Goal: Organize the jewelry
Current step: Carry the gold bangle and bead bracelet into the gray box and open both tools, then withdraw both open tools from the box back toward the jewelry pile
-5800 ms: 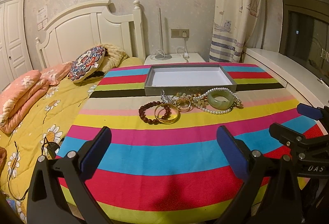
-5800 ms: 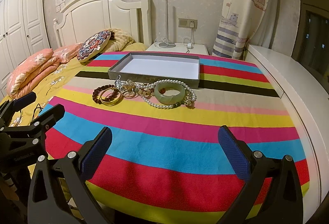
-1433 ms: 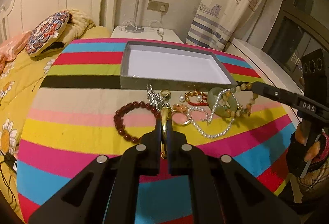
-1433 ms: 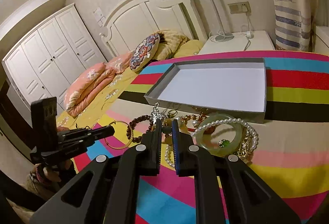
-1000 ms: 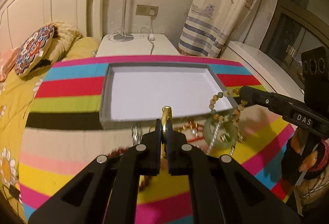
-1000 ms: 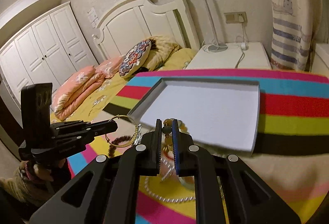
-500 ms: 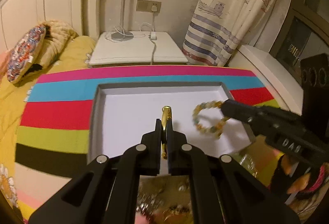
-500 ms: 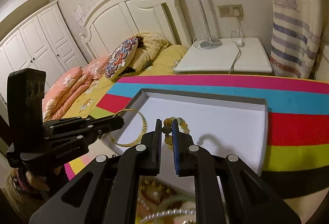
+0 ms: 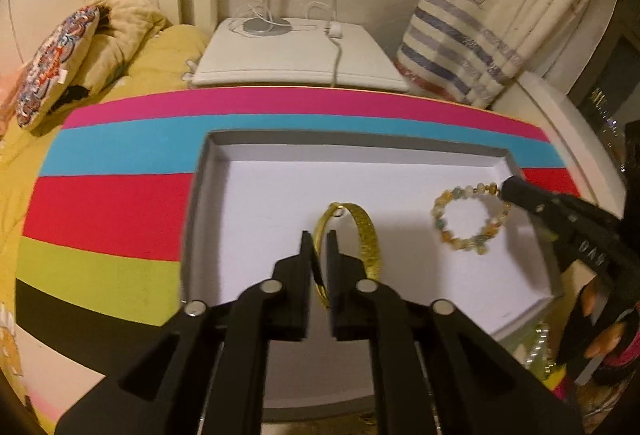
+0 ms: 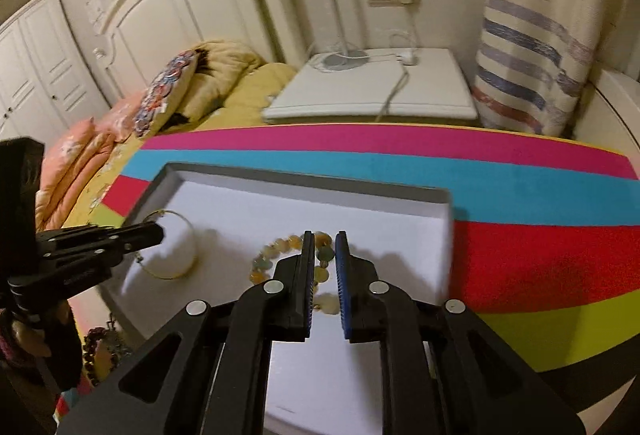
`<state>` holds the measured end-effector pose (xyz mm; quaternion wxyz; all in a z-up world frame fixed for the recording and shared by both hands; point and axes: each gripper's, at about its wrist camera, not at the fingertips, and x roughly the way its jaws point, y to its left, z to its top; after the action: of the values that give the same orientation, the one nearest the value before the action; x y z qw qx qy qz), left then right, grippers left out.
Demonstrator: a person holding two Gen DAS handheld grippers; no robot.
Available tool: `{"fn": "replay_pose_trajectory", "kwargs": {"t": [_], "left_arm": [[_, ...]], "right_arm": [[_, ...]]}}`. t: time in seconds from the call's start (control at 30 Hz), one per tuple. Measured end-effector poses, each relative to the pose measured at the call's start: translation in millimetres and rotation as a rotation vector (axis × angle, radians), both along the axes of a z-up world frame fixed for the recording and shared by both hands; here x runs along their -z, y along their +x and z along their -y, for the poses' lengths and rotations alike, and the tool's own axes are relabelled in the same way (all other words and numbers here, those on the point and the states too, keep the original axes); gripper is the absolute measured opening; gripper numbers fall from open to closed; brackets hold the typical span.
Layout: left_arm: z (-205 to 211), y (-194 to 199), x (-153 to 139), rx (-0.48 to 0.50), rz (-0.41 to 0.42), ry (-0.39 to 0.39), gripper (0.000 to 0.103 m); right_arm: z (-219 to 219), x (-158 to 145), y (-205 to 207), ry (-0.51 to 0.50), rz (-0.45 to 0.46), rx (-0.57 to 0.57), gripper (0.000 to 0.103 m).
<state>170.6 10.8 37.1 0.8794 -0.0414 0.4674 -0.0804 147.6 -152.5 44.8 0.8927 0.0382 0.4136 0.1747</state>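
Jewelry in hand: two pieces, one per claw, both over the white floor of the tray (image 9: 208, 171).
Left claw (image 9: 319, 241): jaws nearly together, pinching the near rim of one gold bangle (image 9: 362, 235); the ring stands on edge and reaches forward from the tips. Whether its far rim touches the tray floor, I cannot tell.
Right claw (image 10: 324, 241): jaws narrowed with a slim gap, one beaded bracelet (image 10: 276, 253) caught between them; its pale amber and green beads loop to the left of the tips and below them.
Step in hand: placing, by my judgement; both pieces are carried in over the tray and neither is released.
Next move: each claw likely needs to lower until its piece lies flat, then open and draw back without dragging the piece; the two should end apart from each other.
Still to sort: near and below the left claw, outside the tray's near wall, one dark-beaded bracelet (image 10: 94, 345) shows, with other glinting pieces too blurred to count.
Surface: one striped cloth (image 10: 520, 255) under and around the tray.
Beyond the claws: one white nightstand (image 9: 296, 51) with one lamp base (image 9: 266, 25), one striped curtain (image 9: 480, 15), one round patterned cushion (image 9: 52, 63) on the bed.
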Motion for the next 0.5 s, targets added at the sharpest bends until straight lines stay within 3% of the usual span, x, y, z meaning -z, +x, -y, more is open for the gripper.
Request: {"fn": "replay_pose_trajectory", "kwargs": {"t": [0.07,0.13,0.17,0.33,0.4,0.5], "left_arm": [[-3,1,2,-0.011,0.004,0.019,0.033],[-7,-1,4,-0.03,0.008,0.036,0.05],[-8,0,4,-0.044,0.012,0.049,0.06],[-19,-12,-10,-0.087,0.047,0.058,0.073],[-22,-20,-22,-0.128,0.083,0.1,0.091],[-25,-41,-44,-0.157,0.16,0.136,0.098]], "right_arm": [[6,0,2,-0.009,0.004,0.021,0.037],[11,-2,1,-0.013,0.017,0.033,0.066],[12,-5,-1,-0.017,0.032,0.041,0.066],[17,-18,-11,-0.045,0.073,0.045,0.066],[20,-25,-16,-0.053,0.088,0.054,0.067],[26,-33,-28,-0.061,0.106,0.065,0.072]]}}
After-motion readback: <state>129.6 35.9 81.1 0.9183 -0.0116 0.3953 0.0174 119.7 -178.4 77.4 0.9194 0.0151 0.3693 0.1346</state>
